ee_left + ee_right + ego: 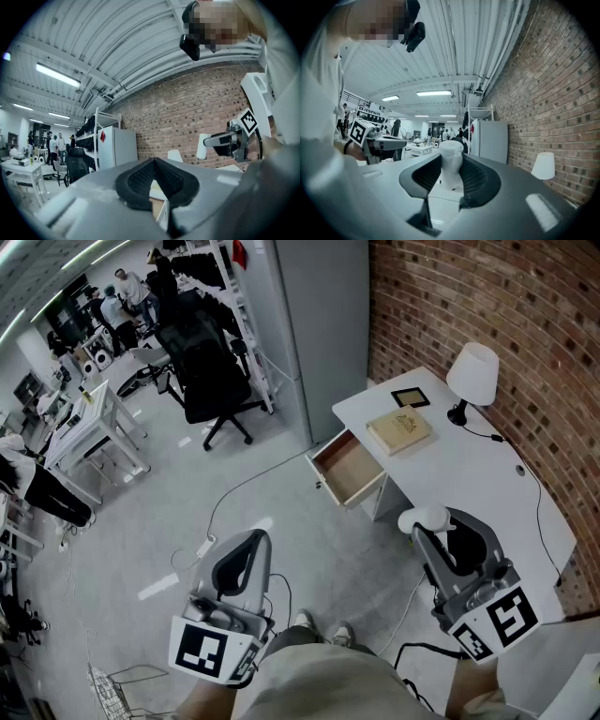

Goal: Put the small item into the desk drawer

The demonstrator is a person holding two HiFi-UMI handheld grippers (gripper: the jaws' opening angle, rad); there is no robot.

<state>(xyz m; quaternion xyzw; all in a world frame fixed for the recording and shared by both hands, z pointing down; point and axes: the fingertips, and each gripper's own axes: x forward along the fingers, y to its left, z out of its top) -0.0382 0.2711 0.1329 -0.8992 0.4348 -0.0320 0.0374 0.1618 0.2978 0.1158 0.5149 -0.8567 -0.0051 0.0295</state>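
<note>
In the head view my right gripper (427,521) is shut on a small white mushroom-shaped item (424,518), held above the front of the white desk (487,493). The right gripper view shows the white item (451,164) upright between the black pads (478,180). The desk drawer (349,468) stands pulled open, and nothing shows inside it. My left gripper (251,542) hangs over the floor to the left, its jaws together with nothing in them; in its own view the left gripper (153,161) has its pads meeting at the tip.
On the desk stand a white lamp (472,376), a tan book (398,430) and a small black frame (411,397). A black office chair (211,371) and a white table (89,423) stand on the floor to the left. A brick wall (487,296) lies behind the desk, and cables run along the floor.
</note>
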